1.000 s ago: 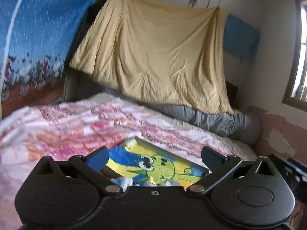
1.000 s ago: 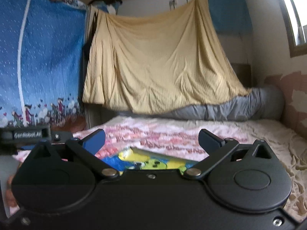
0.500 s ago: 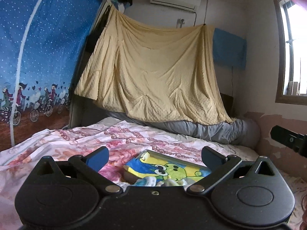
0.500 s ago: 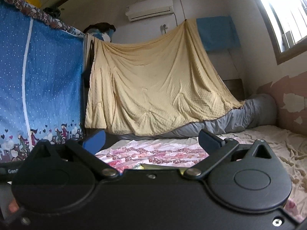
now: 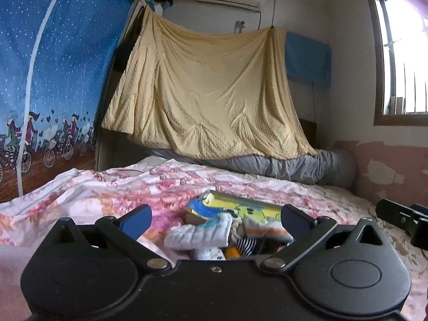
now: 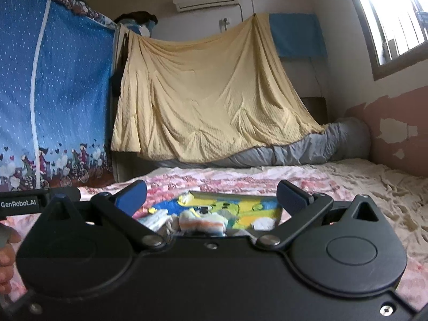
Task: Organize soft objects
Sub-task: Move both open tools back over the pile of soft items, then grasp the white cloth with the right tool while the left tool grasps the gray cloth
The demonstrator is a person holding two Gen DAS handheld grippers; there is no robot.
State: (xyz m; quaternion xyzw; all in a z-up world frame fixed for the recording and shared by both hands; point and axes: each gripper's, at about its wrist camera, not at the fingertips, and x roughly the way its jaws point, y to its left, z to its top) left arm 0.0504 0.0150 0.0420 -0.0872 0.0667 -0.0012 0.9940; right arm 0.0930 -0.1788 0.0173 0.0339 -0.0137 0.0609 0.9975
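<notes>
A: How do the jaws stand?

B: Both pairs are spread wide with nothing between them. The left gripper (image 5: 215,220) and the right gripper (image 6: 211,196) each hover low over the bed, blue pads apart.

A: And the soft things?

B: Just ahead of both jaws sits a shallow box with a blue, yellow and green cartoon print (image 5: 240,206) (image 6: 240,206), resting on the pink floral quilt (image 5: 107,187) (image 6: 240,178). In it lies a heap of small rolled socks (image 5: 203,234) (image 6: 202,222): a white and pale blue one toward the left jaw, a white one with orange and blue stripes toward the right jaw, a black-and-white striped one nearest the left gripper's body. How many there are I cannot tell; the gripper bodies hide the near part.

A: Room to move?

B: Beyond the box the quilt runs open up to a grey rolled duvet (image 5: 294,165) (image 6: 307,149) at the far edge, under a hanging pale yellow blanket (image 5: 208,93) (image 6: 208,93). Left of the jaws stands a blue dotted fabric wardrobe (image 5: 53,80) (image 6: 53,93); to the right a cream crumpled sheet (image 6: 374,187) reaches the peeling pink wall (image 6: 396,133). In the left wrist view the other gripper's black end (image 5: 404,218) shows low on the right. In the right wrist view a hand (image 6: 6,251) shows at the left edge.
</notes>
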